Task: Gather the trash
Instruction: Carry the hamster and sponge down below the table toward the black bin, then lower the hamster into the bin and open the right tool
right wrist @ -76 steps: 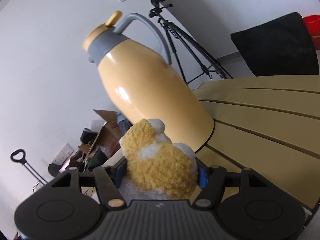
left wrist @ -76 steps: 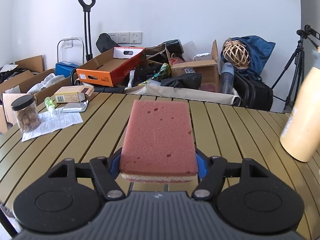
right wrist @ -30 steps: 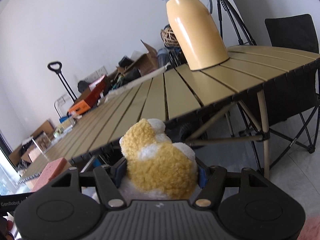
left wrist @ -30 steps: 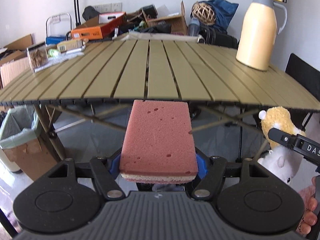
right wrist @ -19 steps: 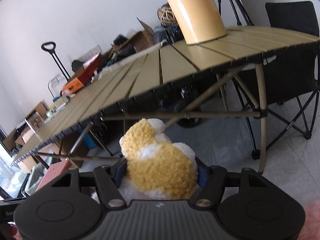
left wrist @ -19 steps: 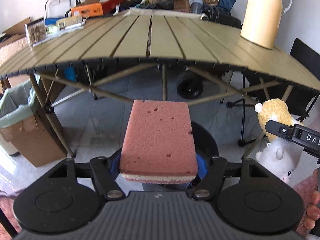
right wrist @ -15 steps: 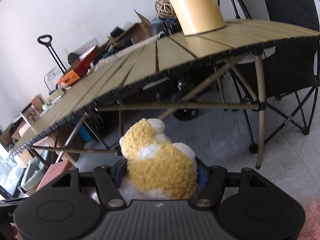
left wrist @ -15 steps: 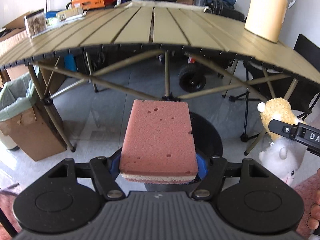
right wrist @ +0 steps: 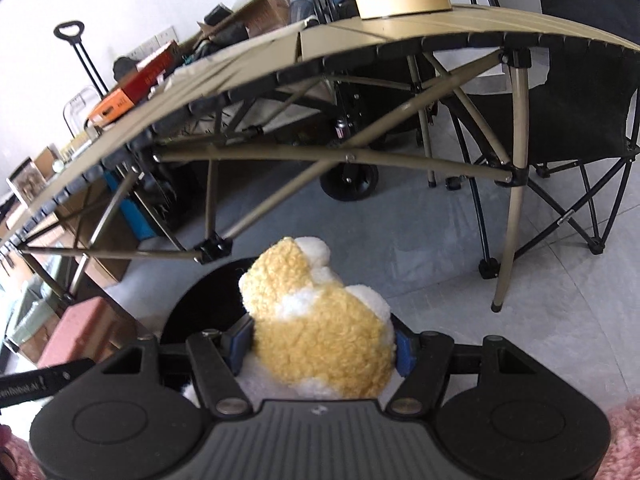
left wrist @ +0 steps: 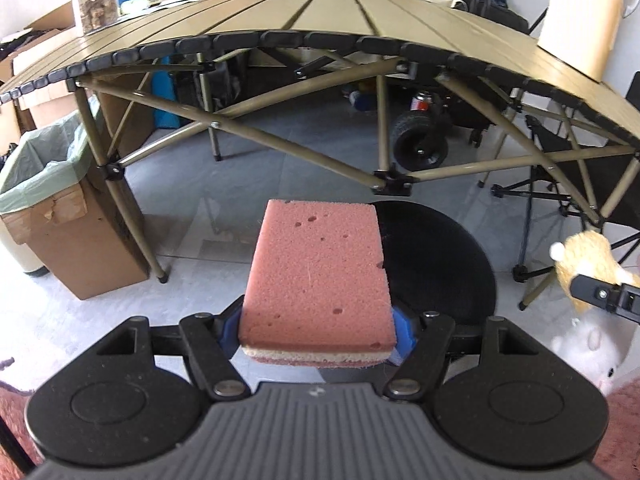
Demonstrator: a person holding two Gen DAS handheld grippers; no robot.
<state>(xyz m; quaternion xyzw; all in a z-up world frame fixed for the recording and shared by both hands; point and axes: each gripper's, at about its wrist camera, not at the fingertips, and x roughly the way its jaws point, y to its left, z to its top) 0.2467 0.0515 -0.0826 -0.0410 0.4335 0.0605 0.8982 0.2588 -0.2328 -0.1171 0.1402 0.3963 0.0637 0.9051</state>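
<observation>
Sponge (left wrist: 318, 276) clamped between left tongs (left wrist: 318, 330).

Your left gripper (left wrist: 318, 330) holds the sponge (left wrist: 318, 280) over the round bin (left wrist: 440, 272) on the floor before the table (left wrist: 320, 8). Your right gripper (right wrist: 320, 346) holds the plush toy (right wrist: 316, 328) to its right.

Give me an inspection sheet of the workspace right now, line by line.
Surface: slatted table, seen from below its edge.
Job's things: pink sponge; plush toy; black round bin on the floor beneath both.
Clutter: jar, yellow jug on the table.
Grippers: left gripper shut on the sponge; right gripper shut on the plush toy.
Cables: nothing seen.
Surroundings: lined cardboard box, folding chair.
</observation>
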